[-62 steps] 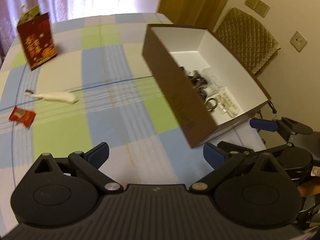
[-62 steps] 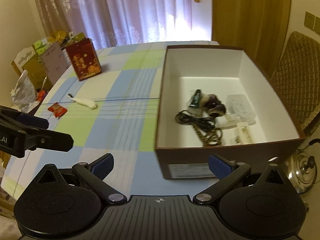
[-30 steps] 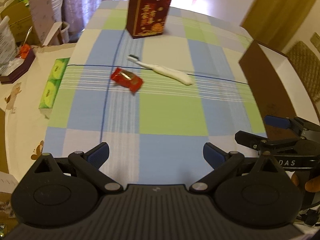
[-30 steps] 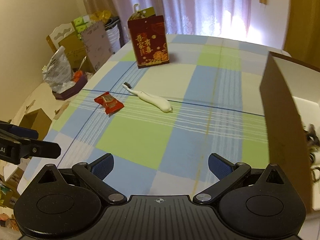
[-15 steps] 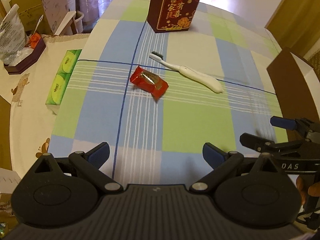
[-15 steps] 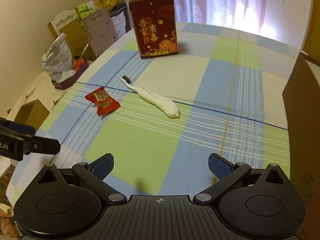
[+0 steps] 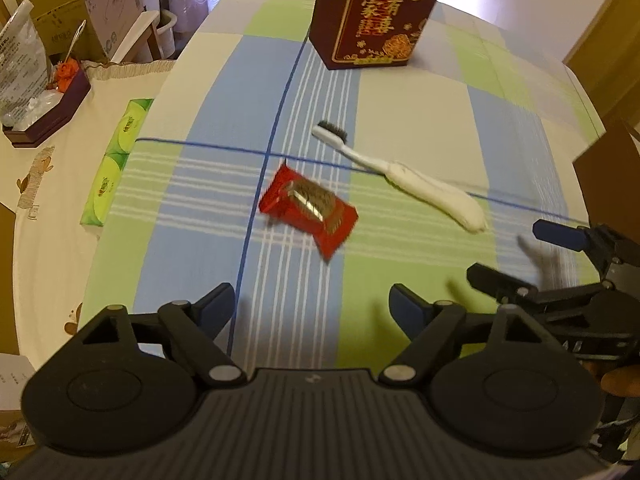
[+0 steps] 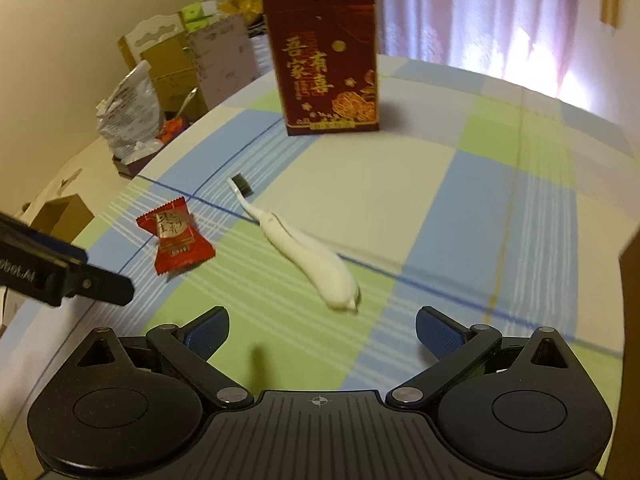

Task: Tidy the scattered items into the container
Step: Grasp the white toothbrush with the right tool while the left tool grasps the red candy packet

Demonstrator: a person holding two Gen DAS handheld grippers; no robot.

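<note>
One red candy packet (image 7: 309,209), one white toothbrush (image 7: 404,176), one gift bag (image 7: 372,12).

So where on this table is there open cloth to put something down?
Free cloth lies between the toothbrush and the brown box edge, and between the red gift bag and the toothbrush head. The near strip before both open grippers, left gripper and right gripper, is bare. Crowded: the candy packet beside the toothbrush.

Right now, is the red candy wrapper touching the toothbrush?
Apart. The right wrist view shows a strip of tablecloth between the red candy wrapper and the toothbrush.
</note>
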